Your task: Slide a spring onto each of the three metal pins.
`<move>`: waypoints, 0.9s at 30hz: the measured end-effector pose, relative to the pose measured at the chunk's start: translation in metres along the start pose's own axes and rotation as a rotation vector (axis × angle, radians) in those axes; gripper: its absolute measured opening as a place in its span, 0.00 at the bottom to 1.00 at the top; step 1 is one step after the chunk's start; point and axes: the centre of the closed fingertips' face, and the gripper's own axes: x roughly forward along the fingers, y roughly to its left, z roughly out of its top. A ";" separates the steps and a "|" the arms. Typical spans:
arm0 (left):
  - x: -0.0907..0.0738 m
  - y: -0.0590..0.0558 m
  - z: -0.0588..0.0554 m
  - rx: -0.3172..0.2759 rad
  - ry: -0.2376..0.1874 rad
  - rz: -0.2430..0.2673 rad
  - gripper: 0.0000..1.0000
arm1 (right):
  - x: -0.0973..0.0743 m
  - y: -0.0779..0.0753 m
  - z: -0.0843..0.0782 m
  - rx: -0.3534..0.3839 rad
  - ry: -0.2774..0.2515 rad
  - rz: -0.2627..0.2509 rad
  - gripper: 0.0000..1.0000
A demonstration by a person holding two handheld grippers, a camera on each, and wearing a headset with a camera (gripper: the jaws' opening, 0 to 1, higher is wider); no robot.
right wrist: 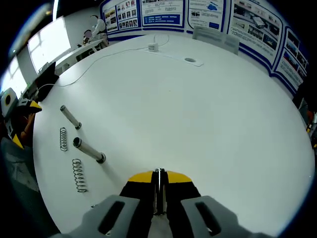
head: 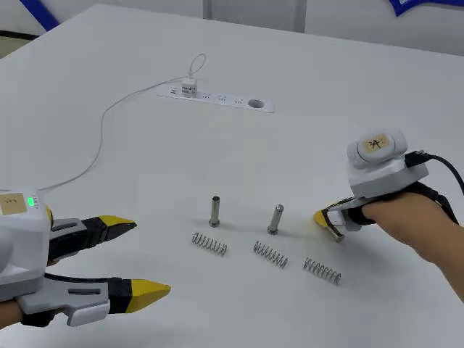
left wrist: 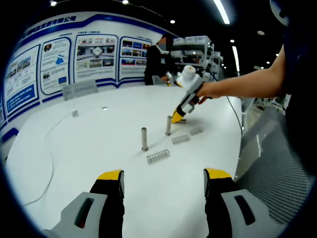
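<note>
**Head view: right gripper pinches 1 pin, 2 pins stand free**

The right gripper [head: 328, 217] is on the right side of the white table [head: 326, 87]. Its yellow tips are squeezed together on the held pin [head: 336, 234]. The pin pokes out at a slant just under the tips. In the right gripper view, a thin metal bit sits tight between the 2 closed jaws. The hand comes in from the right, and its arm is cut off at the edge of the picture.

The left pin [head: 215, 211] and the middle pin [head: 275, 219] stand upright on the table, to the left of the right gripper. 3 springs lie flat in a row, just nearer than the pins and apart from them. They are the left spring [head: 209, 243], the middle spring [head: 270, 254] and the right spring [head: 322, 270]. The right spring lies close to the right gripper's tips but does not touch them.

The left gripper [head: 141, 257] is at the near left. Its jaws are spread wide with nothing between them. They point right, well apart from the springs. Its body is cut off at the left edge.

Far back lies a power strip [head: 217, 97] with a small white plug [head: 189, 87].

I cannot tell how much of the held pin is hidden inside the jaws.
</note>
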 end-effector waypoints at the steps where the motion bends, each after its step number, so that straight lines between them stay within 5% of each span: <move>1: 0.000 0.000 0.000 0.000 0.000 0.000 0.66 | 0.000 0.000 0.000 0.001 0.004 -0.004 0.09; 10: 0.000 -0.002 0.001 0.008 0.002 -0.001 0.66 | 0.003 -0.005 0.000 0.063 0.057 -0.025 0.08; 18: -0.003 -0.003 0.010 0.024 -0.014 -0.001 0.65 | -0.006 -0.001 0.006 0.119 -0.005 -0.012 0.08; 27: -0.003 -0.001 0.012 0.025 -0.020 0.005 0.65 | -0.027 0.002 0.004 0.100 -0.046 -0.030 0.08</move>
